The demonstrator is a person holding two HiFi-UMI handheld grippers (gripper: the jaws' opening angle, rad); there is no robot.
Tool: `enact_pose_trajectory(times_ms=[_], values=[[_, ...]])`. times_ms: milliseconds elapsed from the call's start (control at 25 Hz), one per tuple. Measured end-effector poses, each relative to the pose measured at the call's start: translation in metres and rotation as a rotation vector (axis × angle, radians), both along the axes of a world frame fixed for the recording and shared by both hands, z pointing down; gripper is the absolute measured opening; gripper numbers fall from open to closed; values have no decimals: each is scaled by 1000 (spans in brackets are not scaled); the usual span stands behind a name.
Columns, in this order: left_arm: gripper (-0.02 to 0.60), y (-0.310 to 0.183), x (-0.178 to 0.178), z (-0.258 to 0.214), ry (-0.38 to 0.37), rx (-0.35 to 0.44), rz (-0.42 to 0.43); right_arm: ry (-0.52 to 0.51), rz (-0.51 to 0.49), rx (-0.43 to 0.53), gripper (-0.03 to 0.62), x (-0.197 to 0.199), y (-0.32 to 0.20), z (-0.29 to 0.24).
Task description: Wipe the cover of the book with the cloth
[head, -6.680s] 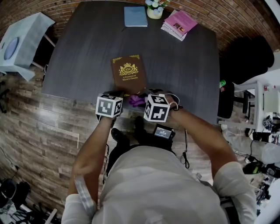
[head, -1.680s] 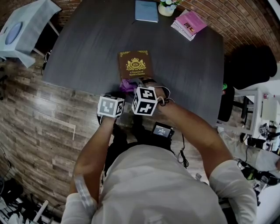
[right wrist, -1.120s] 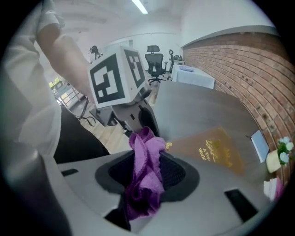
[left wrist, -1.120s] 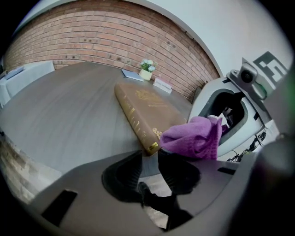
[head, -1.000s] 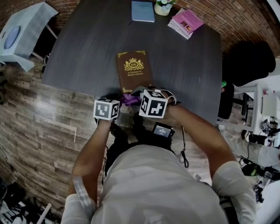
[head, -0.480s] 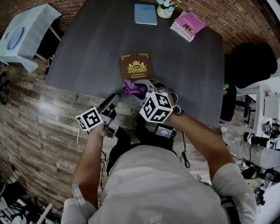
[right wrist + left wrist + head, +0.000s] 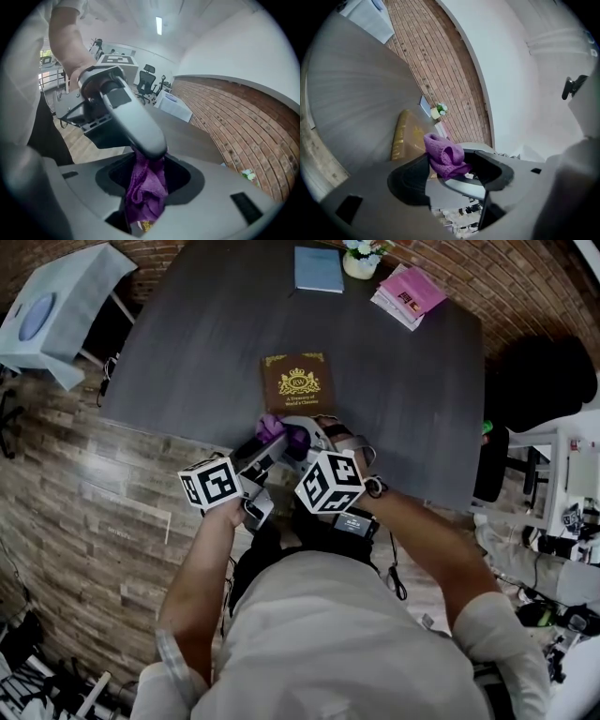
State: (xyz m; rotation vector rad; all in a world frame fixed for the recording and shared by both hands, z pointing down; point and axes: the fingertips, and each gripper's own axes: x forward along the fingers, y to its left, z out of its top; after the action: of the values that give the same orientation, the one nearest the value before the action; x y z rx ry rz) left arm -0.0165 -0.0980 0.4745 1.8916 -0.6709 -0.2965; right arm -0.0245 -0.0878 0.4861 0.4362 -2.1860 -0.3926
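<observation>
— Where is the book (image 7: 298, 385) lying?

— It is lying flat and closed, cover up, on the table (image 7: 187, 343), close to the near edge and about midway along it.

— And the cloth (image 7: 276, 428)?

— It is hanging in a bunch where the two grippers are meeting, over the strip of table between the book's near end and the near edge. It is sitting just beside the book, short of the cover.

— Which gripper is carrying it?

— The right gripper (image 7: 149, 180). The cloth is filling the middle of the gap between its jaws and drooping down through them. Those jaws have just been opening a little, yet they seem to be pinching the cloth low down, where the view is crowded.

— What is the left gripper (image 7: 450, 176) doing?

— It is reaching in from the left, with its jaws standing wide apart; they have just been opening. The cloth is sitting between them, leaning on one jaw while the other is standing apart from it. In the right gripper view, the left gripper is touching the top of the bunch.

— So where is the cloth relative to the cover?

— It is riding in the jaws, just off the book's near end.
</observation>
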Motion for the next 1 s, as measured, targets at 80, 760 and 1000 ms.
enact_pose_trajectory(times_ms=[80,760,1000], values=[[298,-2,0,3,-19,-3,5,-10,-9,-10,191,-4,5,1],[129,-26,-53,27,-192,58,-62,-117,46,-234,264,2,-3,8],[128,-59,-80,25,-393,149,-71,10,86,-275,113,30,-19,34]])
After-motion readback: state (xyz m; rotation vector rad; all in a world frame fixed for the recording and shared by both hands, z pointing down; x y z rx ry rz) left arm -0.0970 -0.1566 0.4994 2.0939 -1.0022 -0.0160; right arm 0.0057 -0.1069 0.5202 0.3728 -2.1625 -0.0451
